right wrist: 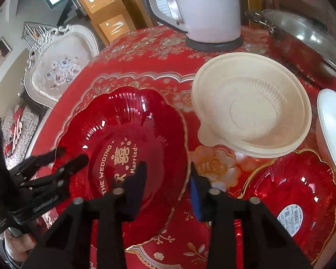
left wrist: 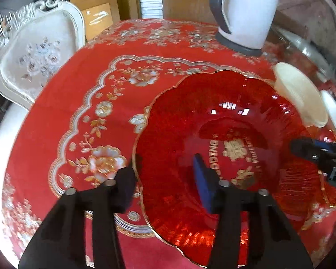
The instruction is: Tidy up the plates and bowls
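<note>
Two red scalloped plates lay on the red floral tablecloth (right wrist: 145, 51), and the larger wedding plate (right wrist: 127, 148), with its gold lettering, serves as the landmark. The left gripper (left wrist: 165, 179) straddled that plate's left rim, one finger outside over the cloth and the blue-padded finger over the plate's well, jaws apart and not yet pinching. The right gripper (right wrist: 168, 179) bracketed the opposite rim in the same way, also spread and holding nothing. Whether any pad was touching the glass could not be told. Just beyond the wedding plate's far right edge sat a cream disposable bowl (right wrist: 250, 107); further right lay the second red plate (right wrist: 298, 188), bearing a sticker, with a white bowl (right wrist: 331, 130) past it at the frame edge. A white kettle (right wrist: 208, 11) stood behind, and a steel lidded pot (right wrist: 306, 35) off to the far right. The step in hand looked like a two-sided lift of the wedding plate, probably to stack it with its twin. Doing that well would call for closing both pairs of fingers squarely across the thin gilt rim at the same depth, then raising evenly so the glossy plate could not tip or slip. Open cloth lay to the left and far side of the wedding plate, toward the white chair (left wrist: 38, 56); the right side was crowded, so a carry that way would have to clear the cream bowl's lip.
</note>
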A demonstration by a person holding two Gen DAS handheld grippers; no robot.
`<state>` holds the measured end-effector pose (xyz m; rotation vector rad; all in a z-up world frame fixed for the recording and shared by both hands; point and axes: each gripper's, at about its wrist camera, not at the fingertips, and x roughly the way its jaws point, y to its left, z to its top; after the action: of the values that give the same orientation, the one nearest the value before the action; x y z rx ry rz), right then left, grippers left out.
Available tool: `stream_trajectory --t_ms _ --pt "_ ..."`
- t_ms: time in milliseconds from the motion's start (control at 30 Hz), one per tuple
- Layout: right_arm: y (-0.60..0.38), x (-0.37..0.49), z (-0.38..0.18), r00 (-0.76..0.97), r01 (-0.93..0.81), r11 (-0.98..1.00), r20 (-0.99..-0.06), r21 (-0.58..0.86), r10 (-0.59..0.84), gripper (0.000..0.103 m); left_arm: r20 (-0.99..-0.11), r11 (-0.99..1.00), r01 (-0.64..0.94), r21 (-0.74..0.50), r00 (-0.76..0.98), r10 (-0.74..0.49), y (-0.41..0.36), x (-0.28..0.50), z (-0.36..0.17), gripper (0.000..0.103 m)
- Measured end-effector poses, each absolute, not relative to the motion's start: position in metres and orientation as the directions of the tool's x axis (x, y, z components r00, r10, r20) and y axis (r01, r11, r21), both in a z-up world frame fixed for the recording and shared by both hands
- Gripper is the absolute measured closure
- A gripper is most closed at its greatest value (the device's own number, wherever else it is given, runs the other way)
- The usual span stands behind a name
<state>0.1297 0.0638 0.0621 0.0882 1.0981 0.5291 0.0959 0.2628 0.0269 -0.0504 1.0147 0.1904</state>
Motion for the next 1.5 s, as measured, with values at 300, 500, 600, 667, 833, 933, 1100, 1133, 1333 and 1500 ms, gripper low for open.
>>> stream_trajectory --t_ms 300,500,600,667,833,933,1100,1133,1333,1500 --pt "0.070 0.122 0.064 0.404 -0.384 0.895 -0.831 0.226 0.383 0.074 -0.834 0.976 -0.202 0.074 0.525 0.172 0.272 0.093 0.024 0.082" --pt "0.075 0.106 0.073 0.444 -0.417 0.889 -0.812 0.188 0.380 0.074 -0.822 0.976 -0.211 0.051 0.547 0.161 0.275 0.072 0.033 0.082" --pt "0.073 0.094 0.075 0.438 -0.425 0.881 -0.805 0.208 0.401 0.074 -0.812 0.975 -0.217 0.039 0.561 0.157 0.279 0.053 0.042 0.082" --pt "0.075 0.082 0.077 0.438 -0.441 0.874 -0.800 0.206 0.410 0.073 -0.809 0.975 -0.218 0.048 0.564 0.166 0.280 0.041 0.047 0.082" --pt "0.080 0.044 0.086 0.435 -0.474 0.852 -0.783 0.220 0.444 0.071 -0.807 0.974 -0.223 0.030 0.570 0.155 0.287 -0.002 0.055 0.082" --pt "0.080 0.019 0.090 0.423 -0.495 0.835 -0.772 0.241 0.474 0.071 -0.802 0.972 -0.232 0.029 0.575 0.161 0.290 -0.029 0.057 0.082" --pt "0.087 -0.017 0.087 0.390 -0.533 0.809 -0.775 0.250 0.496 0.070 -0.801 0.964 -0.264 0.026 0.571 0.178 0.295 -0.070 0.053 0.082" --pt "0.089 -0.022 0.085 0.386 -0.539 0.805 -0.777 0.246 0.496 0.070 -0.801 0.962 -0.272 0.028 0.570 0.185 0.295 -0.078 0.052 0.082" --pt "0.099 -0.053 0.071 0.349 -0.562 0.788 -0.793 0.250 0.500 0.070 -0.800 0.950 -0.311 0.023 0.564 0.204 0.300 -0.106 0.040 0.082" --pt "0.103 -0.064 0.057 0.322 -0.556 0.790 -0.809 0.259 0.492 0.070 -0.795 0.946 -0.323 0.011 0.571 0.205 0.303 -0.113 0.034 0.082"
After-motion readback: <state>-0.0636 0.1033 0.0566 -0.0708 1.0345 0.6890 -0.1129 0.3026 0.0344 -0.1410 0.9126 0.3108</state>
